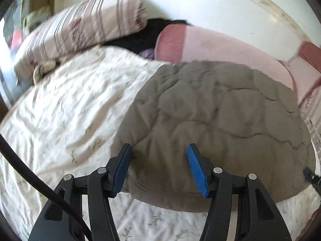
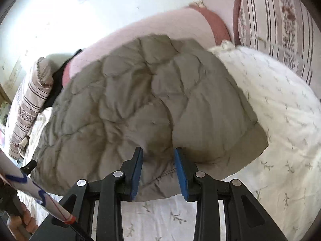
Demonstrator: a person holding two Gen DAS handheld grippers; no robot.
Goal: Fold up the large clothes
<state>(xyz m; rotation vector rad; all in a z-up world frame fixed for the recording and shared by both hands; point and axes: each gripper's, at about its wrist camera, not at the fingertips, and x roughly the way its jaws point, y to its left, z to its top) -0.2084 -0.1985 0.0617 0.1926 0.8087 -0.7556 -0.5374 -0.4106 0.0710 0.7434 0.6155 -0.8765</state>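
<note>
A quilted grey-brown padded jacket (image 2: 144,104) lies bunched on the bed's white sprigged coverlet (image 1: 60,108). The right tool (image 2: 158,172) pinches its near hem; the left tool (image 1: 158,168) hovers with jaws apart. Next, likely, the left must grip before folding.

You face a bed (image 1: 60,110) covered in a cream, leaf-printed sheet. Striped floral pillows (image 1: 84,26) lie at its edge. A pink padded headboard (image 1: 220,46) backs onto a white wall (image 1: 230,6) in bright daylight.
</note>
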